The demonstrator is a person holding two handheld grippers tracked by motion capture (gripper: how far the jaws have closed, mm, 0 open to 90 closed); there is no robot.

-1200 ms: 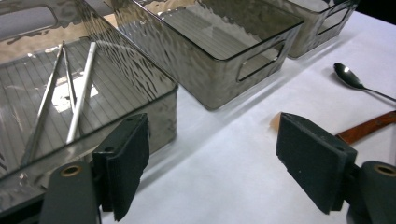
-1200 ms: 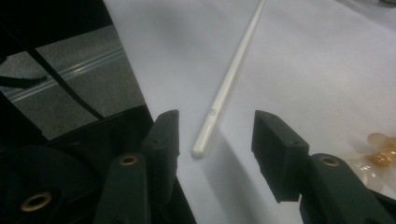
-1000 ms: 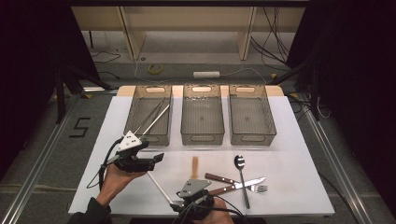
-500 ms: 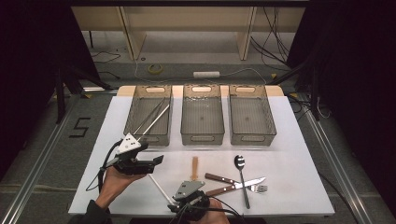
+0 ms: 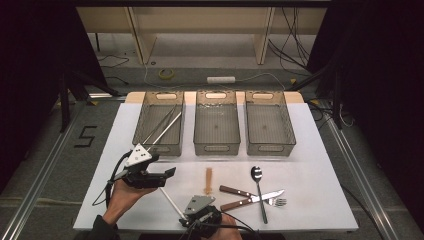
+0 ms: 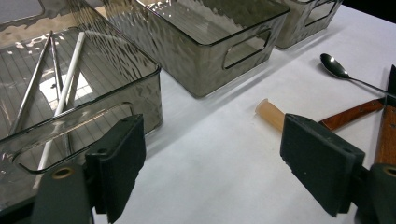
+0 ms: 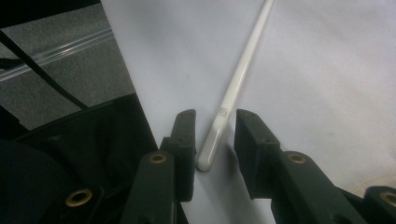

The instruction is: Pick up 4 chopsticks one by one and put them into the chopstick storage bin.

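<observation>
White chopstick — thick end lying between the right gripper jaws, which have been closing, not yet pressing; shaft running away from it. Left gripper hanging wide apart — empty.

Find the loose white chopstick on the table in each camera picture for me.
High view: chopstick lies slanted near the bottom edge, left of centre.
Right gripper view: chopstick runs up from between the right gripper's jaws, which have just been closing, not yet pressing it.
Left gripper view: the white stick there is another one, inside a bin.
Shared landmark: white tabletop.
</observation>
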